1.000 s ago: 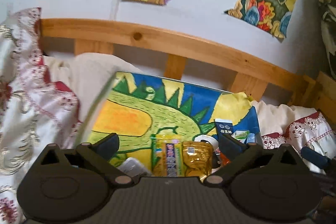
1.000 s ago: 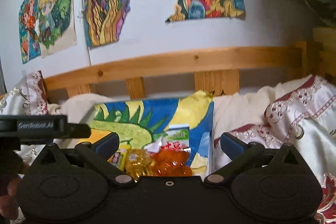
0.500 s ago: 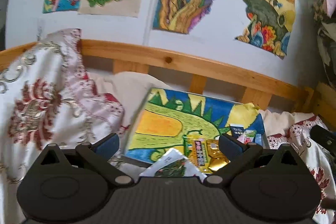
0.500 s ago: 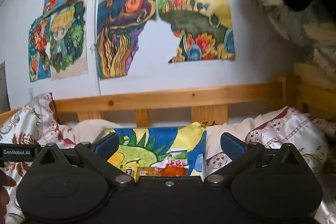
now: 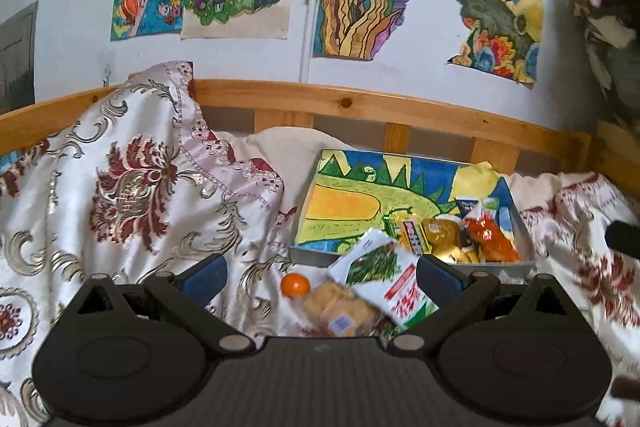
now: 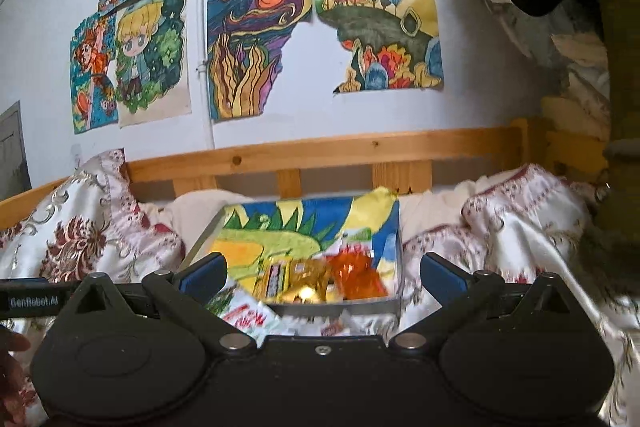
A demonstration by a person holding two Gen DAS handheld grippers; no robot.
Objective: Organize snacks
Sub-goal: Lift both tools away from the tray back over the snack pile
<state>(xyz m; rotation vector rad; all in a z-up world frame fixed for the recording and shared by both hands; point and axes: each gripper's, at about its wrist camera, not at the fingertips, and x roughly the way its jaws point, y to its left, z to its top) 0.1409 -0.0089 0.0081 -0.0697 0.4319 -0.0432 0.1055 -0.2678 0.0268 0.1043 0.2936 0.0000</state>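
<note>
Tongs, left and right, both wide and empty, short of the tray's near edge.

Your box holds yellow, gold and orange packets at its right end; just before it lie a white-green packet, biscuits and an orange.

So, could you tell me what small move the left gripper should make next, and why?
Probably lower the open left gripper onto the cracker pack. It lies on the bedspread in front of the box, beside the orange ball, while other snacks already sit inside.
</note>
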